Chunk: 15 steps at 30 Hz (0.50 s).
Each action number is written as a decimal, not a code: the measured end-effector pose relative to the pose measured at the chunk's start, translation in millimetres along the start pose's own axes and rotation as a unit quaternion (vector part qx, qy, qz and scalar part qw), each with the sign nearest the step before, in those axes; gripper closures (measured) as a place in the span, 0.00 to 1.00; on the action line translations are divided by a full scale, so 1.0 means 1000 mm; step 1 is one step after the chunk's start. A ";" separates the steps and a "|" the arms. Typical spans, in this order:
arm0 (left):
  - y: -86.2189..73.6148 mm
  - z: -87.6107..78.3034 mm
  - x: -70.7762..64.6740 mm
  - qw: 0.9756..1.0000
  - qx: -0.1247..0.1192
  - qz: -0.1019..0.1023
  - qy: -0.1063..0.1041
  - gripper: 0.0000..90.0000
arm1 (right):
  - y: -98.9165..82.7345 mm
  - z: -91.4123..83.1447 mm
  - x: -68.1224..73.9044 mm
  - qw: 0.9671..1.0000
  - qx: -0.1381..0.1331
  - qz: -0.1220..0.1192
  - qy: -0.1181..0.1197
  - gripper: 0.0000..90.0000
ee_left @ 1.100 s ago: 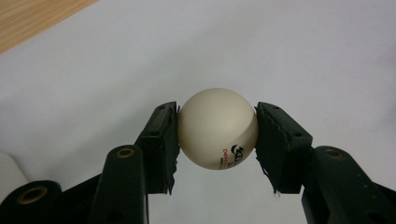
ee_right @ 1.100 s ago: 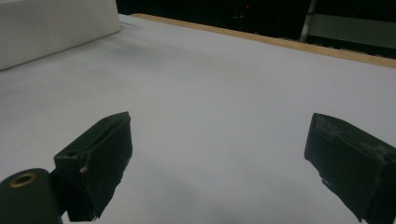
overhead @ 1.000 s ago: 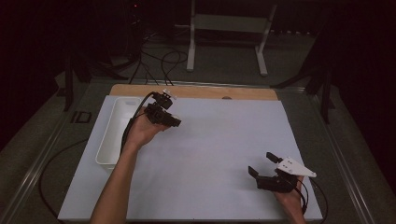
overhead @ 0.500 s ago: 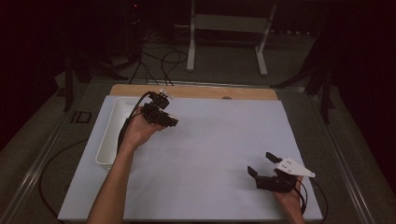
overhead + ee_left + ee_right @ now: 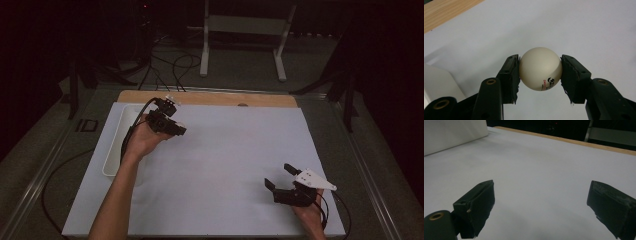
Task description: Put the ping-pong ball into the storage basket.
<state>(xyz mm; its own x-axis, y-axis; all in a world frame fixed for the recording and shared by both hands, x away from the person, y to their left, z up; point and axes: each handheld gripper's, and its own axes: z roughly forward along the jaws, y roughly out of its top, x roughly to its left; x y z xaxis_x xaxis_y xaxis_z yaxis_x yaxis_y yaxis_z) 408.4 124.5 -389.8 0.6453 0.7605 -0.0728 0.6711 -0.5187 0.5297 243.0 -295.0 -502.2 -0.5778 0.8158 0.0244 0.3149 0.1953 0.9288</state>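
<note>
Between the left gripper (image 5: 540, 75) jaws sits a white ball (image 5: 540, 68), clamped by both pads. Right gripper (image 5: 541, 207) jaws stand wide above the counter (image 5: 544, 165).

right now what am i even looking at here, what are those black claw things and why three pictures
A person sits at a table covered with a white sheet and holds a hand-operated tool, a gripper with two black jaws, in each hand. The high view looks down from above the person. The other two pictures come from small cameras riding on each gripper, looking along its jaws. The left gripper, near the white tray at the table's left side, is shut on a cream ping-pong ball with printed lettering, pinched between both pads above the sheet. The right gripper rests near the table's front right corner, jaws wide open with nothing between them.
</note>
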 end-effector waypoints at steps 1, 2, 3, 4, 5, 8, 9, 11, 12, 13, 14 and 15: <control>0.000 0.000 0.000 1.000 -0.001 0.000 -0.001 0.57 | 0.000 0.000 0.000 1.000 0.000 0.000 0.000 0.08; -0.001 -0.001 0.001 1.000 -0.001 -0.001 0.000 0.57 | 0.000 0.000 0.000 1.000 0.000 0.000 0.001 0.08; -0.001 -0.002 0.001 1.000 0.002 0.002 0.000 0.57 | 0.000 0.000 0.000 1.000 0.000 0.000 0.001 0.08; -0.002 -0.002 0.001 1.000 0.001 -0.001 0.000 0.57 | 0.000 0.000 0.000 1.000 -0.001 0.000 0.000 0.08; -0.002 -0.002 0.002 1.000 0.000 -0.002 0.001 0.57 | 0.000 0.000 0.000 1.000 0.000 -0.001 0.000 0.08; -0.003 -0.004 0.002 1.000 0.000 -0.002 0.000 0.57 | 0.000 -0.001 0.001 1.000 0.000 0.000 0.000 0.08; -0.003 -0.004 0.002 1.000 0.001 -0.001 0.000 0.57 | 0.000 -0.001 0.001 1.000 0.000 0.000 0.000 0.08; -0.004 -0.004 0.003 1.000 0.001 -0.002 0.000 0.57 | 0.000 -0.001 0.001 1.000 0.000 0.000 0.000 0.08; -0.004 -0.005 0.003 1.000 0.001 -0.001 0.001 0.57 | 0.000 -0.001 0.001 1.000 0.000 0.000 0.000 0.08; -0.004 -0.005 0.004 1.000 0.002 0.000 0.001 0.57 | 0.000 0.000 0.001 1.000 0.000 -0.001 0.000 0.08; -0.005 -0.005 0.004 1.000 -0.001 -0.002 0.001 0.57 | 0.000 0.000 0.001 1.000 0.001 -0.001 0.000 0.08; -0.005 -0.006 0.004 1.000 -0.002 -0.004 0.001 0.57 | 0.000 0.000 0.001 1.000 0.000 -0.001 0.001 0.08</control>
<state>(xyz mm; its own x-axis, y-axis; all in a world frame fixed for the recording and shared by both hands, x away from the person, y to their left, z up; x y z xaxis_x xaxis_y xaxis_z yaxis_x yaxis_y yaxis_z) 405.7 132.2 -387.8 0.6388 0.7656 -0.0762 0.6750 -0.5102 0.5329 241.9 -294.2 -502.1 -0.5794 0.8147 0.0236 0.3145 0.1968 0.9286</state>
